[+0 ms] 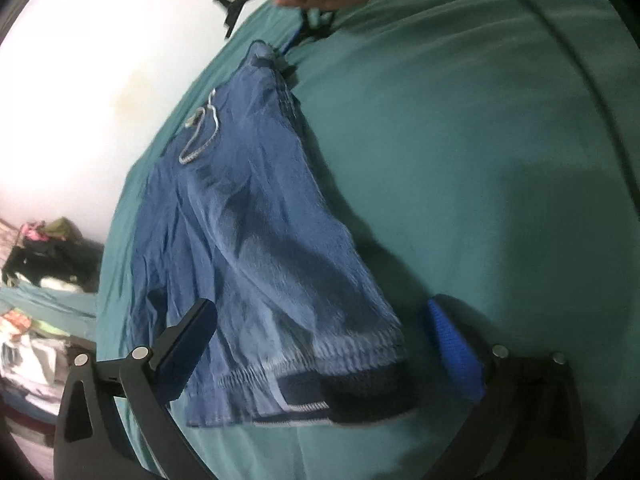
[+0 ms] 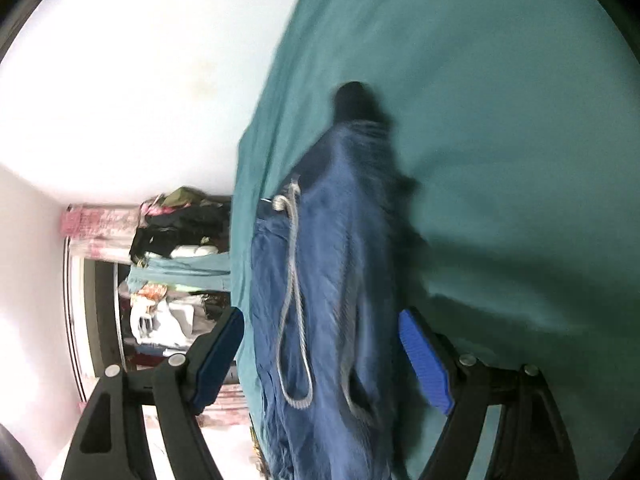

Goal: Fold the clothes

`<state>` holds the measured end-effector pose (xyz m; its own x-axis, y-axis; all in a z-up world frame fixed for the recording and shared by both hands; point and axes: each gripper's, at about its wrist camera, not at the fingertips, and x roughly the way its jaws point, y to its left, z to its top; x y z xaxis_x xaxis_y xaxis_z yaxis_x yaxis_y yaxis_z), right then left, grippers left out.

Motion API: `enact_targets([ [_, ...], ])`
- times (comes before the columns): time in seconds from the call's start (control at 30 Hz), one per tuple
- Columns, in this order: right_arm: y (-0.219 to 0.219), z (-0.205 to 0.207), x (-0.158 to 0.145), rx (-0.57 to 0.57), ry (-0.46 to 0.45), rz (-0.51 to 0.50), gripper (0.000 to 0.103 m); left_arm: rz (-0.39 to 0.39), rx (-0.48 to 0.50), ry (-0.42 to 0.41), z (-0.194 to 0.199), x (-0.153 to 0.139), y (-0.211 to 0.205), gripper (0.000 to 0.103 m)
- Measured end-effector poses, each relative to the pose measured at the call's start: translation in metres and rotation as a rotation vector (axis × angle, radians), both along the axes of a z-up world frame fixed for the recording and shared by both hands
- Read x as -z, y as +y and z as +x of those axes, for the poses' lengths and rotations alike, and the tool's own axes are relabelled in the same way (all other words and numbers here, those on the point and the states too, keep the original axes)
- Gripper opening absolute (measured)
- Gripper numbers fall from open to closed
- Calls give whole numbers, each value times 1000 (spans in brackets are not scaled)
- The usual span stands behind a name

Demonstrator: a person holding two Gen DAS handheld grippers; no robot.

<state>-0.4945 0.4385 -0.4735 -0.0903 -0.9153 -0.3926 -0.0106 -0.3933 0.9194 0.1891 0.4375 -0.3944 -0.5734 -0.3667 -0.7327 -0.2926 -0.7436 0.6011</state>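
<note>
A pair of blue shorts (image 1: 256, 232) with a white drawstring (image 1: 200, 136) lies on a teal bed sheet (image 1: 460, 140). My left gripper (image 1: 320, 344) is open, its jaws on either side of the dark leg hem (image 1: 352, 396). In the right wrist view the shorts (image 2: 328, 300) run away from me, drawstring (image 2: 294, 300) on top. My right gripper (image 2: 320, 352) is open around the waist end. In the left wrist view, the right gripper (image 1: 304, 36) and the hand holding it sit at the far waist end.
The bed's edge (image 2: 240, 220) runs along the left of the shorts, with white floor (image 2: 140, 80) beyond. A pile of mixed clothes (image 2: 176, 248) sits by a doorway at the left. A cable (image 1: 560, 60) crosses the sheet at the right.
</note>
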Motion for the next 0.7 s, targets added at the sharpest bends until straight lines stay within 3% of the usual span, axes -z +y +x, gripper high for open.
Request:
enact_targets([
  [0.13, -16, -17, 6, 0, -34, 9, 79, -16, -53, -5, -18, 4, 3, 103],
  [0.2, -14, -17, 6, 12, -33, 12, 79, -18, -87, -7, -5, 0, 4, 102],
  [0.37, -18, -20, 7, 28, -31, -7, 79, 45, -73, -15, -5, -3, -9, 101],
  [0.43, -11, -22, 7, 57, -50, 0, 78, 74, -46, -28, -6, -4, -13, 85],
  [0.47, -7, -23, 8, 73, -60, 4, 75, 88, -31, -35, -7, -5, -14, 32],
  [0.5, -2, -23, 7, 87, -61, 25, 69, 99, -43, -48, -11, -4, -18, 8],
  [0.57, 3, -18, 1, 108, -14, 138, 15, 155, -51, -67, -16, -6, -29, 7],
  [0.7, 18, -3, -16, 157, 38, 130, 8, 254, -91, 4, -17, -39, -60, 6],
])
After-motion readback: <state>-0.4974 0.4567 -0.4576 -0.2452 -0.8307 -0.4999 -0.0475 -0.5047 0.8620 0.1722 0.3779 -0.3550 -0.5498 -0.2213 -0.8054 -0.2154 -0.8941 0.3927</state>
